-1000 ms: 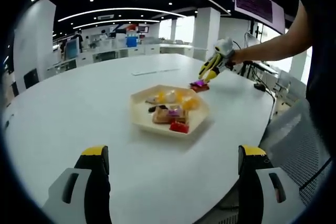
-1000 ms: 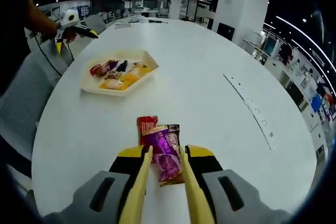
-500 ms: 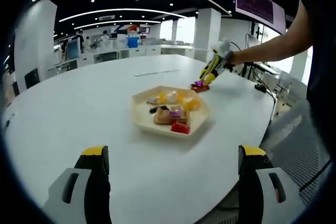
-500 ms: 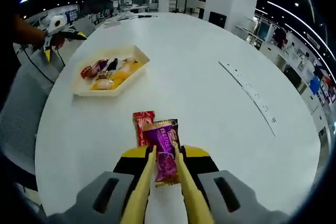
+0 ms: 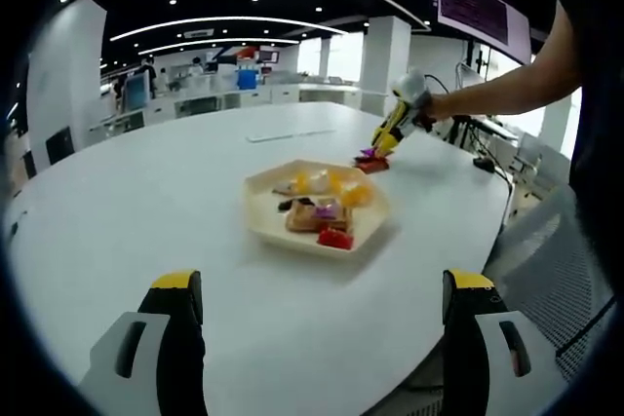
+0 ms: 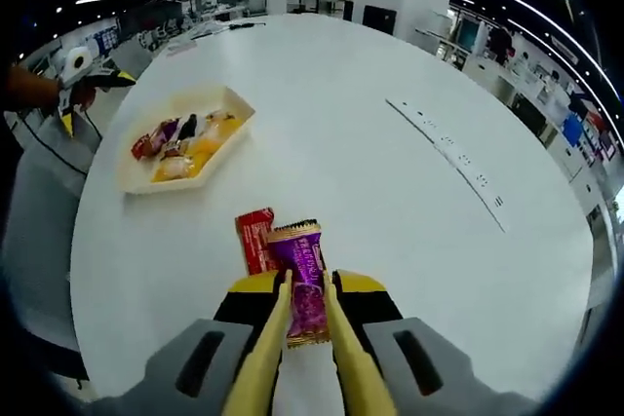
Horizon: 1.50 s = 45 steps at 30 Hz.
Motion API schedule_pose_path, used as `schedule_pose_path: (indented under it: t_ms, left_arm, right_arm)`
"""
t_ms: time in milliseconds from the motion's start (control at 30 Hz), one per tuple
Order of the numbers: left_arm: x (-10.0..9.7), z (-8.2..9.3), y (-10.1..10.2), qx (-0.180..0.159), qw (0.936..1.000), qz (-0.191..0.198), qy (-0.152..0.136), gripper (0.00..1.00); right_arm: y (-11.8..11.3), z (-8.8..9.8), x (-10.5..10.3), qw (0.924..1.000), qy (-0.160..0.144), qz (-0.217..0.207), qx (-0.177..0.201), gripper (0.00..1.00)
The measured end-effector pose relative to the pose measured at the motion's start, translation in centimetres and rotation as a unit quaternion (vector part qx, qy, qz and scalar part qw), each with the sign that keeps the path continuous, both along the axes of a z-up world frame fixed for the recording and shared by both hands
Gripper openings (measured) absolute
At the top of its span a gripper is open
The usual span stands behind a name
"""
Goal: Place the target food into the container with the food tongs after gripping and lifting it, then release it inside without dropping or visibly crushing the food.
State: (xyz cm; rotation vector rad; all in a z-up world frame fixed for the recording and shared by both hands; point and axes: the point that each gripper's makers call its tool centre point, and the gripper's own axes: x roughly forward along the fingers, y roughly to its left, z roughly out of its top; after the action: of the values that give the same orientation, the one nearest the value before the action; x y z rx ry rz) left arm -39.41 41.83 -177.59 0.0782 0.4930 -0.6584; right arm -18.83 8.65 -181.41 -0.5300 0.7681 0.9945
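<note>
In the right gripper view, a hexagonal tray of wrapped snacks is seen at the left on the white table. A red packet lies flat just beside a purple snack packet, which is pinched between the narrow yellow tongs of the right gripper. In the left gripper view, the left gripper is held wide apart, with nothing between its jaws.

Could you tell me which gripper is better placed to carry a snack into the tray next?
Right: the right gripper is already shut on the purple snack packet, while the left gripper sits open, short of the tray.
</note>
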Motion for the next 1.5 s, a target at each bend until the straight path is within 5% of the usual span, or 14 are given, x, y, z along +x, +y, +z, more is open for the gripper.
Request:
schedule_pose_path:
  t_ms: [1033,1500]
  left_arm:
    - [-0.2,0.3,-0.4,-0.005,0.9999,-0.014,-0.008,0.99]
    - [-0.2,0.8,-0.4,-0.012,0.9997,-0.014,-0.015,0.99]
  right_arm:
    - [-1.3,7.0,1.5,0.9984,-0.020,-0.051,-0.015,0.20]
    - [-0.3,8.3,1.4,0.9976,-0.017,-0.065,-0.019,0.20]
